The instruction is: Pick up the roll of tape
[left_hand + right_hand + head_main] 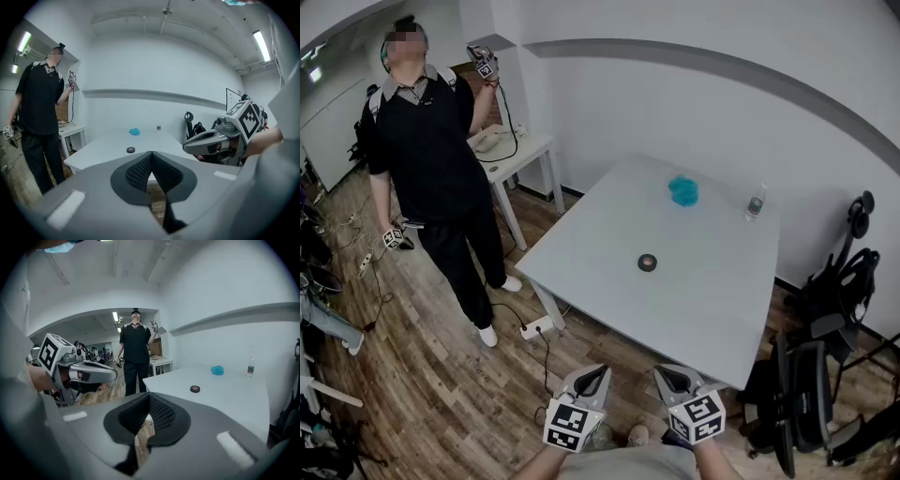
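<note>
White table [609, 253], roll of tape [648, 262], blue cloth [683, 191], bottle [756, 202]

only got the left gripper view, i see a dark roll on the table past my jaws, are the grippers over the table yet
Observer: No. In the head view the left gripper and the right gripper are both short of the near edge of the table, above the wooden floor.
Operator: is the right one open
Observer: No. The right gripper view shows its jaws shut together with nothing between them.
Operator: anything on the floor near me
Observer: A white power strip with its cable lies by a table leg, to the left of both grippers.
</note>
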Tool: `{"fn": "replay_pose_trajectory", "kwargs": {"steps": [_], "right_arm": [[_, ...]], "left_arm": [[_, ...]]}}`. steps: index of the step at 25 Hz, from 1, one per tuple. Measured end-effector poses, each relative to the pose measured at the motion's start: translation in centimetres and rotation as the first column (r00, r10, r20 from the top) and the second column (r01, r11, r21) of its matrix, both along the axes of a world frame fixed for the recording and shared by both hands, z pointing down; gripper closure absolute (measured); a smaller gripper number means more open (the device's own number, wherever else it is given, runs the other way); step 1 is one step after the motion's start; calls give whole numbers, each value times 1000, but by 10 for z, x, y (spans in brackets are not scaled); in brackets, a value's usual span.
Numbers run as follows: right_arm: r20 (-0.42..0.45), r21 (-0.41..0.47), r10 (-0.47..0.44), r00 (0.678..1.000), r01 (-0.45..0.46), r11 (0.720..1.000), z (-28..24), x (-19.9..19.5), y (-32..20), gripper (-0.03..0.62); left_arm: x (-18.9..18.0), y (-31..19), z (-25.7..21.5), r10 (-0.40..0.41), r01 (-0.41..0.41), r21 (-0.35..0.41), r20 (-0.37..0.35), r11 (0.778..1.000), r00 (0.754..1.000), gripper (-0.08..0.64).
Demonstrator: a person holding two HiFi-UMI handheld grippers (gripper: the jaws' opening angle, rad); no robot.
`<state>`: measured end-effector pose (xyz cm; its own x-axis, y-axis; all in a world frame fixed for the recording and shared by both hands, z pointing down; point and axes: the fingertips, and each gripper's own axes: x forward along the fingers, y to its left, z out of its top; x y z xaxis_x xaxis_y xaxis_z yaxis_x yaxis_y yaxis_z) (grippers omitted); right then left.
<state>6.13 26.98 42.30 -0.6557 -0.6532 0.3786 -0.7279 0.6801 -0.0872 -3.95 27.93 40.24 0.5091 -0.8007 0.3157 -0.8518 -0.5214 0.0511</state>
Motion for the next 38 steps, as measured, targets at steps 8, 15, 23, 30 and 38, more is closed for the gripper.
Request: {"fn": "replay_pose_trajectory", "kwargs": {"steps": [8,15,23,30,38], "right_arm": [[-12,-7,1,1000,-1,1000,3,-10,-2,588],[-25,-9,-13,1000,13,1000,6,-23,-3,588],[16,-5,41,999,-41,999,9,-36,-1,586],[29,-8,46,999,-46,999,12,-39,1,586],[41,-56,24,999,-22,998,38,-40,-36,586]], "left_arm": [[-3,-5,-5,24,-25,9,3,1000,1000,545],[-10,-2,1,52,-52,-10,14,999,999,544],[-25,4,7,79,-79,-19,10,997,997,543],[-24,1,11,102,-101,-21,9,995,995,543],[-22,-33,20,115,-115,-46,18,992,993,543]]}}
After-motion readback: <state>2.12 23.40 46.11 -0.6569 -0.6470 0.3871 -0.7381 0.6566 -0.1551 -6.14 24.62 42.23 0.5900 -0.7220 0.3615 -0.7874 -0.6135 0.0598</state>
